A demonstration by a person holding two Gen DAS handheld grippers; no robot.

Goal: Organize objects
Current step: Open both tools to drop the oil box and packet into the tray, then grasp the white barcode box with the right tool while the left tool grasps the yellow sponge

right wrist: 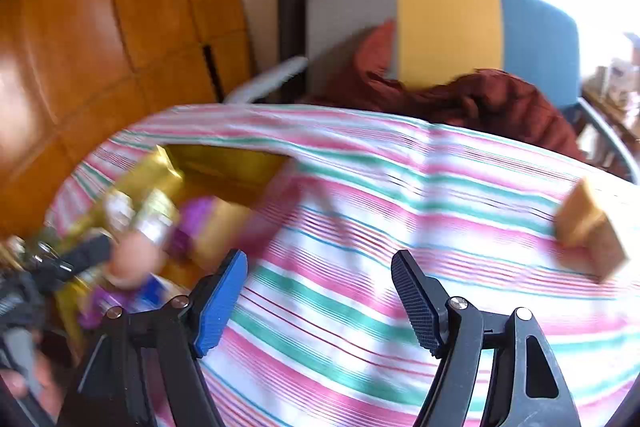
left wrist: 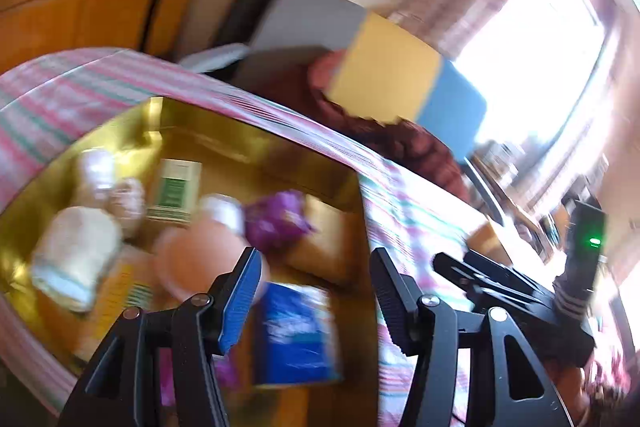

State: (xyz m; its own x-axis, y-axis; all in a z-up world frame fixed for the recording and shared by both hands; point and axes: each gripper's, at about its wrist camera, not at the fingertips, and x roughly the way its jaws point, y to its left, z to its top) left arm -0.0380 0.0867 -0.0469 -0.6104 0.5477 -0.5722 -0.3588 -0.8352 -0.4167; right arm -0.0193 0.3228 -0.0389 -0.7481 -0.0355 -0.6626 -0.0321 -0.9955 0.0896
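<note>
Both tongs, left tongs (left wrist: 314, 293) and right tongs (right wrist: 318, 297), gape empty; gold tray (left wrist: 224, 143) contents blur beyond naming.

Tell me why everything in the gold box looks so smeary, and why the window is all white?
Left wrist view: the shiny gold box and its contents, like the blue packet, are streaked by motion blur, while the open left tool stays sharp; the window is blown out to white glare. Right wrist view: the striped cloth smears too, straight edges bend from the fisheye lens, and the open right tool looks crisp.
</note>
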